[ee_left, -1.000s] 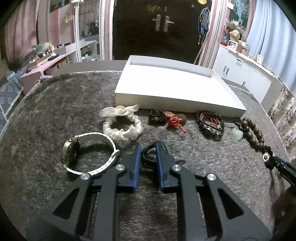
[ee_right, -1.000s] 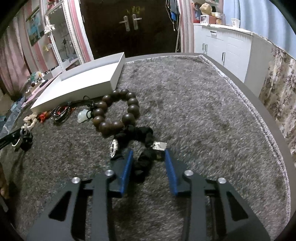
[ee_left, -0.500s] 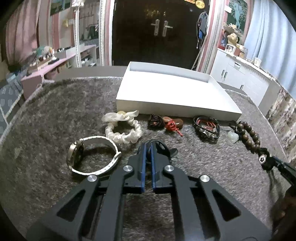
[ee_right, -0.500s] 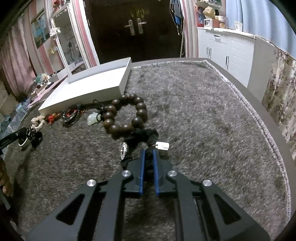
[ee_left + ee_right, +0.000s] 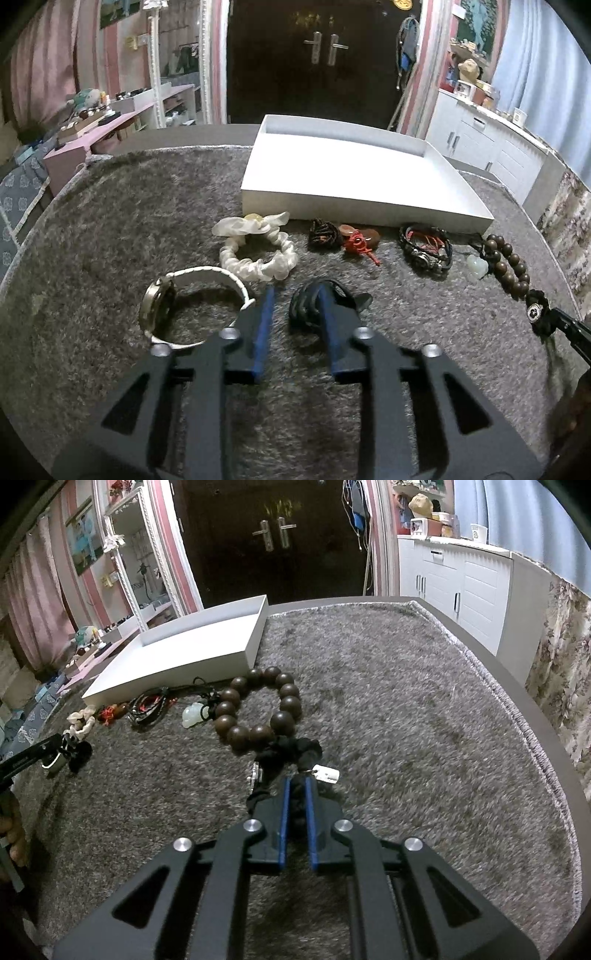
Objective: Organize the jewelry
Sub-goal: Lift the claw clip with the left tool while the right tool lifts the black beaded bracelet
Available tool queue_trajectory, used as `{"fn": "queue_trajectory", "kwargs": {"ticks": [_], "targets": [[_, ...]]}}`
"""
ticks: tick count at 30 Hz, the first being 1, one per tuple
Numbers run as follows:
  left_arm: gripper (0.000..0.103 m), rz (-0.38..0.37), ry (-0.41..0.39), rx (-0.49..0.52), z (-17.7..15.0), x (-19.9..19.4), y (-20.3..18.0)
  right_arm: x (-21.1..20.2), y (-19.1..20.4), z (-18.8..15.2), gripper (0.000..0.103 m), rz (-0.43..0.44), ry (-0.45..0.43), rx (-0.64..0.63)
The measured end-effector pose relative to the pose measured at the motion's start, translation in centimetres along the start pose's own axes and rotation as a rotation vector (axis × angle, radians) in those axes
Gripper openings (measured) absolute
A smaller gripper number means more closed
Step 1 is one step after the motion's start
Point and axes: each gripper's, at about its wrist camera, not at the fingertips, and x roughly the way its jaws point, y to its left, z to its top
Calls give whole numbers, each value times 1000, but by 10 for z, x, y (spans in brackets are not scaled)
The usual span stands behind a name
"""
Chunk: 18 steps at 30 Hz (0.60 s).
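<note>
Left claw [image 5: 295, 295] has just been opening; jaws apart, black band [image 5: 308, 308] between them on the grey rug, against the right pad. Right claw [image 5: 296, 781] is clamped on the black scrunchie [image 5: 295, 747] beside the beads [image 5: 258, 705]. White tray [image 5: 362, 184] stands behind.

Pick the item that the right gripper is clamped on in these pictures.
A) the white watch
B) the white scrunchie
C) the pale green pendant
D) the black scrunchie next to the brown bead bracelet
D: in the right wrist view the right gripper has its blue pads pinched on the black scrunchie, which lies against the brown bead bracelet.
</note>
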Motion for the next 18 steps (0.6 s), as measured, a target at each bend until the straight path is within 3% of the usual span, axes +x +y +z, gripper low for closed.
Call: {"fn": "queue_trajectory", "kwargs": {"ticks": [1, 2, 3, 4, 6, 8, 18], "targets": [[45, -23, 17, 11, 0, 2, -1, 0, 0, 0, 8, -1, 0, 2], [68, -43, 37, 19, 0, 5, -3, 0, -1, 0, 8, -3, -1, 4], [69, -60, 56, 26, -3, 9, -5, 0, 0, 0, 8, -4, 0, 4], [67, -71, 55, 32, -5, 10, -7, 0, 0, 0, 8, -5, 1, 5], [47, -83, 43, 56, -8, 9, -17, 1, -2, 0, 8, -6, 3, 7], [39, -91, 49, 85, -9, 9, -28, 2, -2, -1, 8, -7, 6, 8], [37, -135, 29, 35, -8, 6, -22, 2, -3, 0, 8, -4, 0, 11]]}}
